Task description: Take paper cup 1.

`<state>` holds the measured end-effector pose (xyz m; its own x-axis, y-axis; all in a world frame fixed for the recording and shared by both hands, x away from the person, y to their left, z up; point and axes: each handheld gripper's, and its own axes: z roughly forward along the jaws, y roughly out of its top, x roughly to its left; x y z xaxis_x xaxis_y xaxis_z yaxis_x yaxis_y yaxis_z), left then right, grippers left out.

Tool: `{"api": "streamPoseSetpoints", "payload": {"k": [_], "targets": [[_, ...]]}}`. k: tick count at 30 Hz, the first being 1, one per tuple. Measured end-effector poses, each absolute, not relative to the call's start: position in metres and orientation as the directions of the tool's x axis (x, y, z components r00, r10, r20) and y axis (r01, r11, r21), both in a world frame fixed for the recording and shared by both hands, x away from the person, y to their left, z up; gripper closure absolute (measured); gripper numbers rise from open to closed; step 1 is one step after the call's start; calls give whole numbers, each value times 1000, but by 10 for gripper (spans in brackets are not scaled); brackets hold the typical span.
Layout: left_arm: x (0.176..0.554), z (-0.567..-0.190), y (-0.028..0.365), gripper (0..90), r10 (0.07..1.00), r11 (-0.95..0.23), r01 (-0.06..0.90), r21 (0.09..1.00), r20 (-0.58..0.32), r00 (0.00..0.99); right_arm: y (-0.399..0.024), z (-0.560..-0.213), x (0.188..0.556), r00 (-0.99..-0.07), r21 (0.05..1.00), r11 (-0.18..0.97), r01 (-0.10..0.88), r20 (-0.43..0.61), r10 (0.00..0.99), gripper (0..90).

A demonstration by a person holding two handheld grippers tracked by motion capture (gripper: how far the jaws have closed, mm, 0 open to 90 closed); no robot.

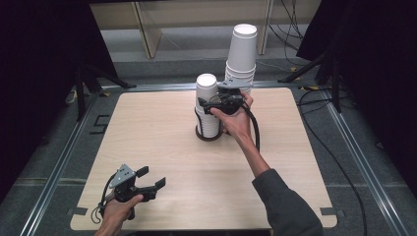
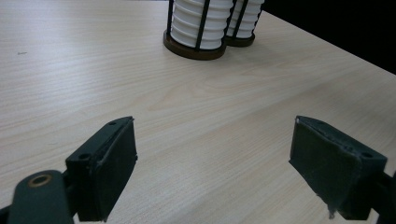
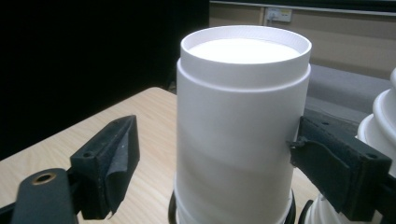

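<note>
Two cup stacks (image 2: 201, 21), tops cut off (left gripper view)

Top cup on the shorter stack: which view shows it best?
The right gripper view: the top cup stands large between the open right tongs, upside down. The high view shows it small, beside the person's hand. The left gripper view shows the stack's lower cups, top cropped off.

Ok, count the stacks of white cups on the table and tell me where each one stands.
2. The shorter stack stands mid-table in a black wire holder, between the open jaws of the right hand-held gripper. The taller stack stands just behind it, toward the far edge.
</note>
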<state>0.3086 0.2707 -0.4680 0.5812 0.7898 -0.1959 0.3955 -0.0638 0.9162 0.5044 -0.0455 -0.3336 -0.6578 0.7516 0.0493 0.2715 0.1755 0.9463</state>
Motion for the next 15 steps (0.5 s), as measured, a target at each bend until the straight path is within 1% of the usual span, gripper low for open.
{"api": "streamPoseSetpoints", "payload": {"k": [2,5,6,8,10,11,12,15], "targets": [[308,-468,271,143,790,-66,396,916,-195,581,-43,-333,507,-646,947,175,268,41,762,154],[308,-468,271,143,789,-64,398,915,-197,581,-40,-333,510,-626,948,146,284,67,777,156],[309,-468,272,143,786,-75,384,920,-182,590,-38,-332,511,-625,946,143,290,74,777,154],[308,-468,271,143,789,-62,398,915,-199,581,-35,-332,512,-607,948,138,288,69,792,152],[308,-468,271,143,789,-65,397,916,-197,583,-32,-333,513,-591,948,141,283,56,805,165],[308,-468,271,143,789,-65,397,916,-196,583,-32,-333,512,-578,944,146,295,55,814,164],[308,-468,271,143,789,-65,398,915,-197,582,-31,-333,512,-566,938,129,321,80,821,160],[309,-466,272,143,789,-91,383,919,-168,591,-27,-335,513,-548,941,105,321,94,831,158]]}}
